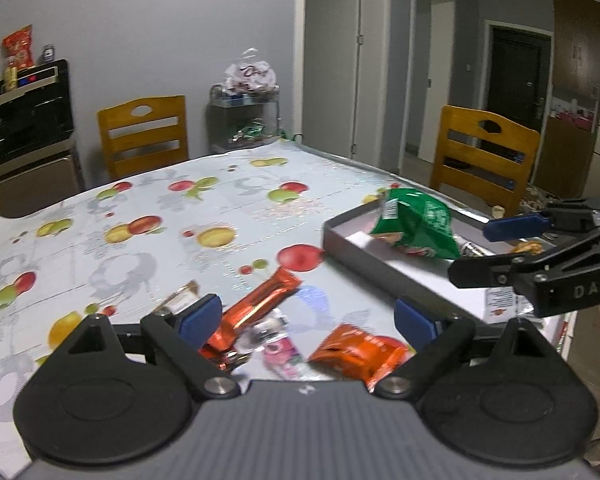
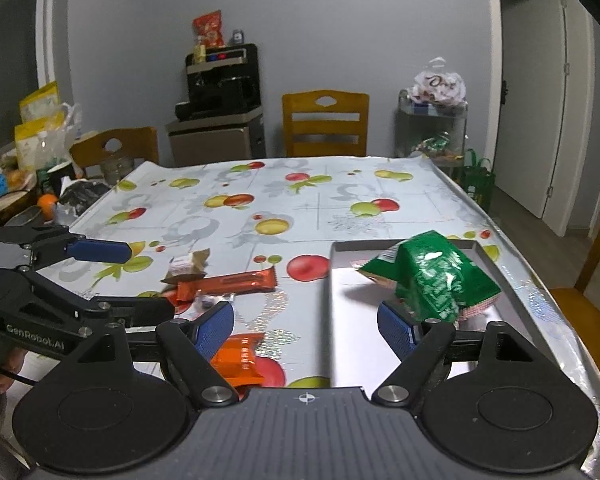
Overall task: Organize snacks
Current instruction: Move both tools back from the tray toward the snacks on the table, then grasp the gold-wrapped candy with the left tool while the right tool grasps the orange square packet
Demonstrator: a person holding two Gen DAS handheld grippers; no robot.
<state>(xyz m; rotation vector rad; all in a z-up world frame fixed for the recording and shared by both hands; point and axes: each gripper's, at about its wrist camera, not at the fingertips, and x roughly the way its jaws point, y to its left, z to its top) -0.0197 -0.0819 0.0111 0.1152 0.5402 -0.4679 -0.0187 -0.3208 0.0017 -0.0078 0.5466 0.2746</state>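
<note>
Fruit-print surface (image 2: 300, 200) carries a grey tray (image 2: 340, 340) holding the green bag (image 2: 428, 276); orange bar (image 2: 228, 282) and orange packet (image 2: 240, 356) lie outside. Left gripper (image 1: 306, 318) and right gripper (image 2: 306, 328) hover, fingers wide, empty; next, likely grasp a wrapper

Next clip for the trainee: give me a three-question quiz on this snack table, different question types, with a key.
1. True or false: the crinkly green snack bag lies in the shallow grey tray.
2. Which lies outside the tray? A) green bag B) long orange foil bar
3. Fill in: the left gripper and right gripper both stand ____.

Key: 1 true; 2 B; 3 open, nothing between the pads.
</note>
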